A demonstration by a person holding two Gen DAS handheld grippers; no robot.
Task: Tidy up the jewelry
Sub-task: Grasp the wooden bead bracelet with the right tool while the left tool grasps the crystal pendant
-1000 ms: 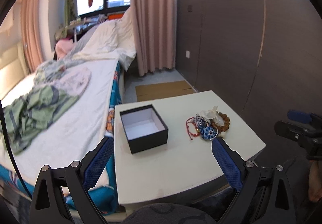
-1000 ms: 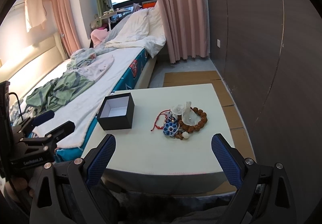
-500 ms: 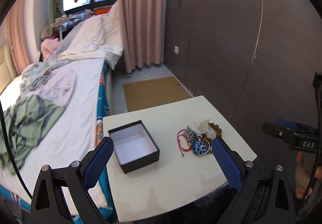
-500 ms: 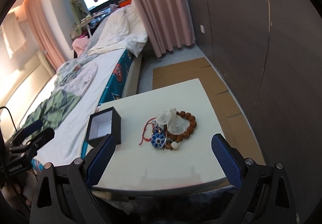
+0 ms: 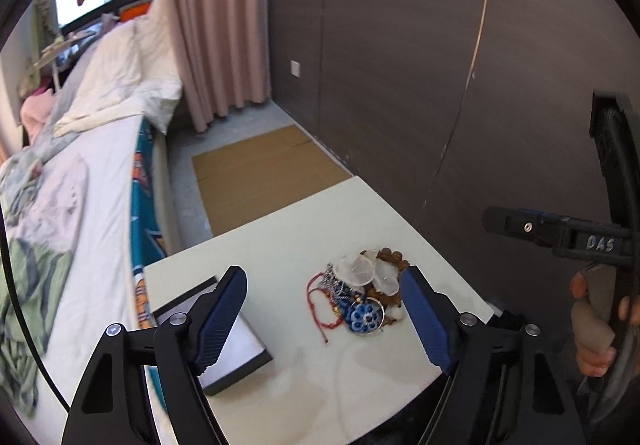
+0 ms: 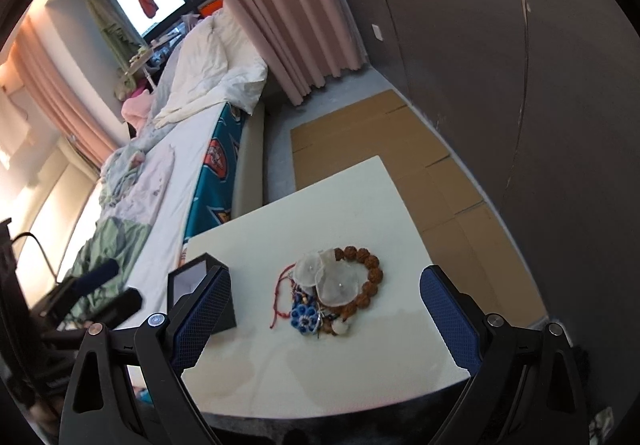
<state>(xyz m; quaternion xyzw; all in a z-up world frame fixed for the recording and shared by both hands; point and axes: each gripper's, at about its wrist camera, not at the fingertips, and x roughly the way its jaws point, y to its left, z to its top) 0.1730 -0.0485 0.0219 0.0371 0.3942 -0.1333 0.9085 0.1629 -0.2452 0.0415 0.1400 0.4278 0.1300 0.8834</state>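
Note:
A jewelry pile (image 5: 360, 297) lies on the white table (image 5: 304, 229): a brown bead bracelet (image 6: 370, 277), a red cord (image 6: 280, 299), a blue flower pendant (image 6: 303, 319) and two clear pouches (image 6: 332, 279). An open black box (image 5: 232, 345) with a white inside stands left of the pile, also in the right wrist view (image 6: 192, 285). My left gripper (image 5: 322, 321) is open and empty, above the table between box and pile. My right gripper (image 6: 322, 319) is open and empty, in front of the pile.
A bed (image 6: 176, 165) with crumpled bedding runs along the table's left side. A dark wall panel (image 5: 420, 85) stands to the right. Flat cardboard (image 6: 360, 141) lies on the floor beyond the table. Pink curtains (image 5: 212, 17) hang at the back.
Both grippers have moved forward and down toward the table, so the box and jewelry pile look larger and nearer. Both stay open. Nothing on the table has moved.

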